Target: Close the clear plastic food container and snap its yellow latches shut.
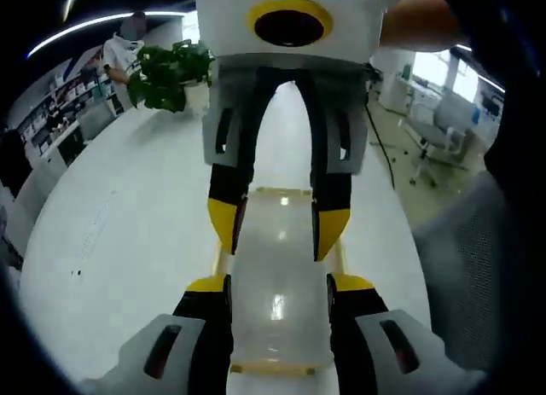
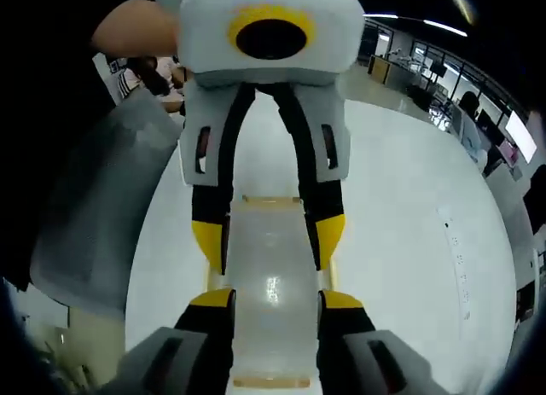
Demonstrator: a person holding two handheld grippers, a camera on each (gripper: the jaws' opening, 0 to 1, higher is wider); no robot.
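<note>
The clear plastic container [image 1: 275, 331] lies flat on the white table [image 1: 111, 224], its lid down and glossy. Yellow latches show at its near end [image 1: 273, 369] and far end [image 1: 281, 191]. My left gripper [image 1: 280, 284] is open, its yellow-tipped jaws spread over the lid's long edges. Facing it from the top, the right gripper [image 1: 277, 235] is open too, with its tips on the lid's far half. In the right gripper view the container [image 2: 269, 267] runs between my right gripper [image 2: 275, 299] and the opposing left gripper [image 2: 269, 240]. Whether any tips press the lid cannot be told.
A potted plant [image 1: 171, 71] stands at the table's far left, with a person [image 1: 126, 49] behind it. Office chairs [image 1: 435, 139] stand on the floor to the right. A grey sleeve [image 2: 94, 207] covers the left of the right gripper view. Desks [image 2: 426, 88] line the back.
</note>
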